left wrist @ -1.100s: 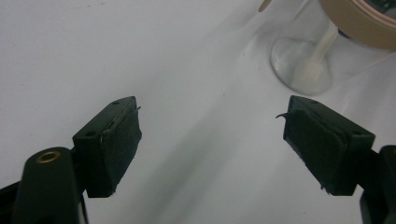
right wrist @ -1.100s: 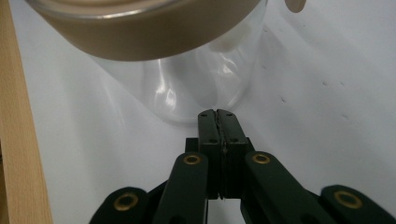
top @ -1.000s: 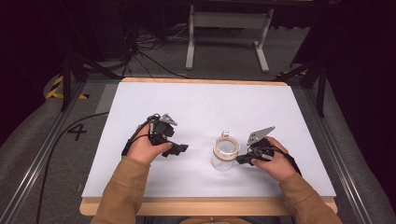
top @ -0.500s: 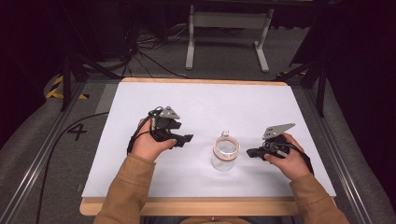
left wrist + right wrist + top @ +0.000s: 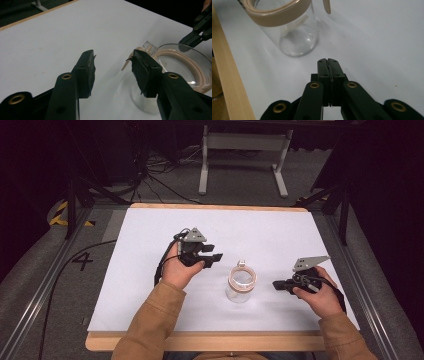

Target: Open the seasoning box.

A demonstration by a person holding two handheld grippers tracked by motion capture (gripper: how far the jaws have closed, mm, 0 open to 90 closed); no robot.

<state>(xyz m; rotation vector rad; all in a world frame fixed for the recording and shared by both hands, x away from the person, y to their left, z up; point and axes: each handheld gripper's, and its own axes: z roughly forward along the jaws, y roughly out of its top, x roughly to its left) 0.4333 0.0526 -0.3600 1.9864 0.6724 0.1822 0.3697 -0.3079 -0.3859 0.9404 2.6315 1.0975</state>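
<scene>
A clear glass jar (image 5: pixel 240 282) with a tan band round its rim stands upright at the middle of the white table. My left gripper (image 5: pixel 214 256) hovers just left of and beyond it. Its jaws have just been closing and stand partly apart, with nothing between them. In the left gripper view the gripper (image 5: pixel 113 58) points past the jar (image 5: pixel 186 66), which sits behind the right-hand jaw. My right gripper (image 5: pixel 276 284) is to the right of the jar, shut and empty. In the right gripper view its jaws (image 5: pixel 328 61) meet tip to tip, a short way from the jar (image 5: pixel 287 27).
The white sheet (image 5: pixel 250 227) covers the table up to a wooden front edge (image 5: pixel 227 75). Beyond the far edge stand a grey metal frame (image 5: pixel 242 150) and loose cables (image 5: pixel 150 175). The right gripper's tips (image 5: pixel 197 32) show past the jar in the left gripper view.
The left hand has moved right and away from me, and its jaws have narrowed. The right hand has drawn back to the right, away from the jar. The jar stays put.
</scene>
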